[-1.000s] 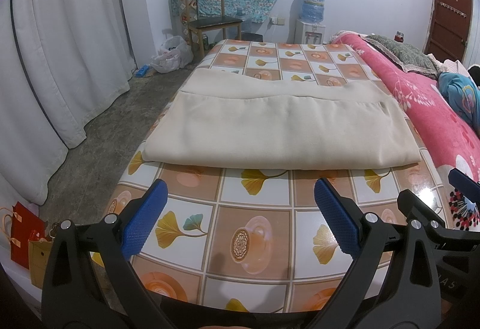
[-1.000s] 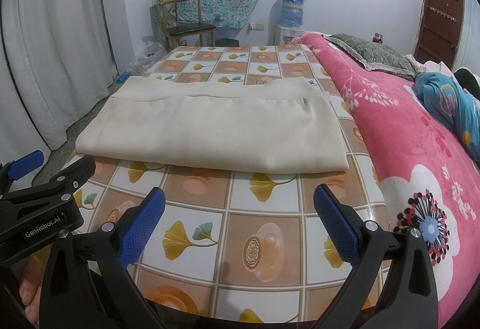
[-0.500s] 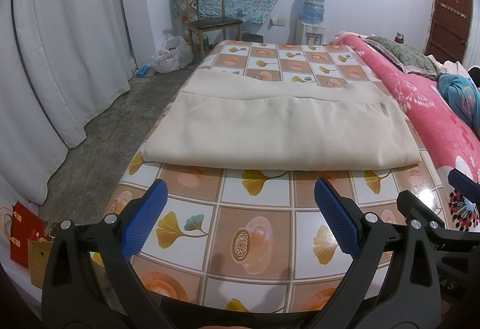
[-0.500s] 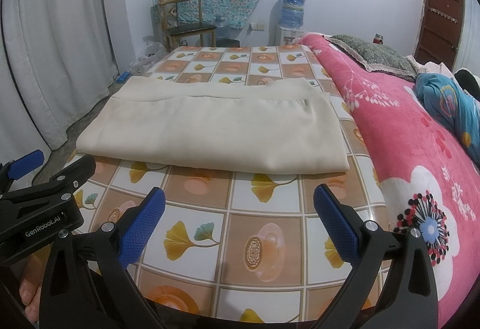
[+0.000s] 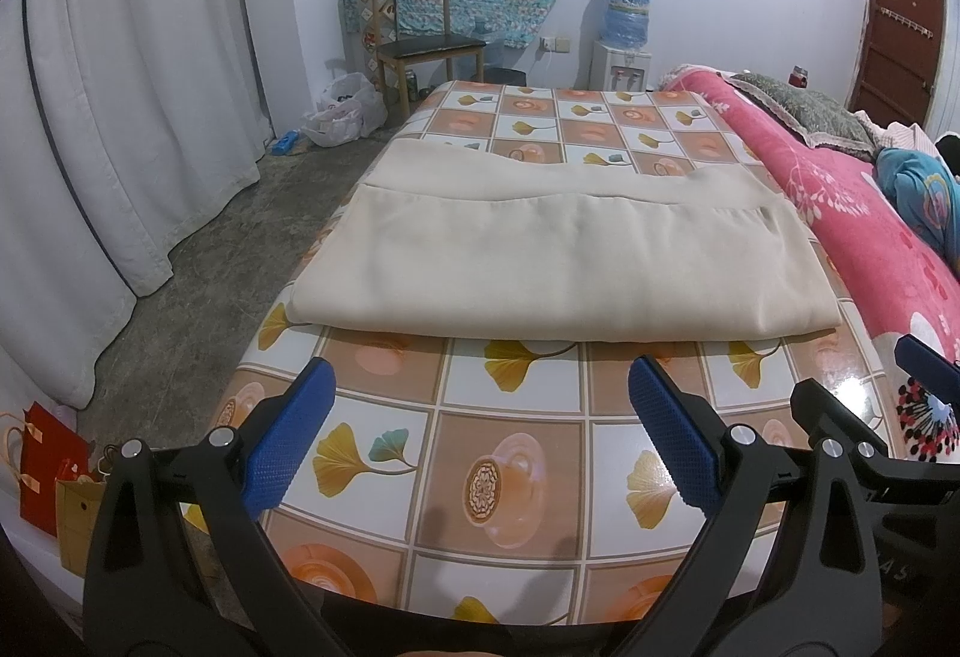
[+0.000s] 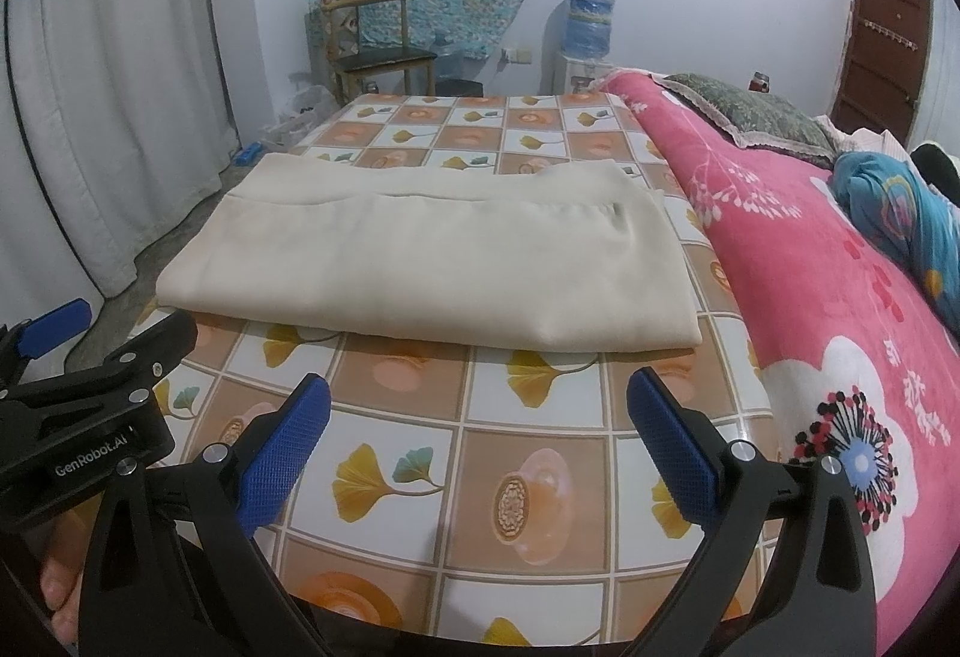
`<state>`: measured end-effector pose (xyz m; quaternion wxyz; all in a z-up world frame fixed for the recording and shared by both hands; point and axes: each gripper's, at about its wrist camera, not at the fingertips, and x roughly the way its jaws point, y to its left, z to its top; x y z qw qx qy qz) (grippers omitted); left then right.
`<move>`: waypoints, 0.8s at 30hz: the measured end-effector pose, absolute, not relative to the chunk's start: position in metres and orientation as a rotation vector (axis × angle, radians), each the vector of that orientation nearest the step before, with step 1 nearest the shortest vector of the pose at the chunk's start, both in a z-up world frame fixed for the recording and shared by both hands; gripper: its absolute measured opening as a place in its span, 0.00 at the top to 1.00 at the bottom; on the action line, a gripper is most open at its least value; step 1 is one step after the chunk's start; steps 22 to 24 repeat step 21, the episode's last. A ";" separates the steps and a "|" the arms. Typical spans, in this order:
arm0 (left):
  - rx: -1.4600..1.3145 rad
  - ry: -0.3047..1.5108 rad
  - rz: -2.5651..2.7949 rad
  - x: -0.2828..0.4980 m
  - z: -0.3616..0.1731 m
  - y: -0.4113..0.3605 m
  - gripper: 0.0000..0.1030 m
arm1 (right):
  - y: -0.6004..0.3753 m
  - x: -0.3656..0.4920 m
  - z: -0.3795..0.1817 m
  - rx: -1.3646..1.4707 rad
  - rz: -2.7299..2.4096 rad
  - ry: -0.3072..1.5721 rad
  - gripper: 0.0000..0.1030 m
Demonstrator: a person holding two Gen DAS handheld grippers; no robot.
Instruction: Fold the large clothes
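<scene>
On patterned tablecloth (image 5: 510, 477), beige cloth (image 5: 540, 261) lies folded flat, far layer offset beyond top layer. Left gripper (image 5: 480, 435) and right gripper (image 6: 480, 435) hover short of near edge, jaws spread wide, holding nothing. Risks: pinching only top layer, so stack splits; glossy cover lets cloth slide; offset edges yield crooked fold.

I can count one big folded cream cloth (image 5: 540, 261), two grippers, the left gripper (image 5: 480, 435) and the right gripper (image 6: 480, 435), one wooden chair (image 5: 429, 39), one water bottle (image 5: 627, 12), one brown door (image 5: 900, 27) and two gift bags (image 5: 51, 471).
</scene>
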<state>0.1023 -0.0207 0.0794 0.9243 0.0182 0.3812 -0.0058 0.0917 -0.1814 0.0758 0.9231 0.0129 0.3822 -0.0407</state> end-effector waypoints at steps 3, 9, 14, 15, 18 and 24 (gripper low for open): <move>0.037 0.783 -0.014 0.103 0.079 -0.021 0.08 | -0.179 0.092 0.076 0.026 -0.081 0.785 0.06; 0.037 0.782 -0.014 0.103 0.079 -0.021 0.08 | -0.180 0.092 0.076 0.025 -0.082 0.785 0.06; 0.035 0.782 -0.013 0.103 0.079 -0.020 0.08 | -0.180 0.092 0.076 0.025 -0.082 0.785 0.06; 0.035 0.783 -0.014 0.103 0.079 -0.021 0.08 | -0.179 0.092 0.076 0.026 -0.083 0.785 0.06; 0.036 0.783 -0.014 0.103 0.079 -0.021 0.08 | -0.179 0.092 0.076 0.026 -0.082 0.786 0.06; 0.036 0.782 -0.013 0.103 0.079 -0.021 0.08 | -0.178 0.091 0.077 0.026 -0.081 0.788 0.06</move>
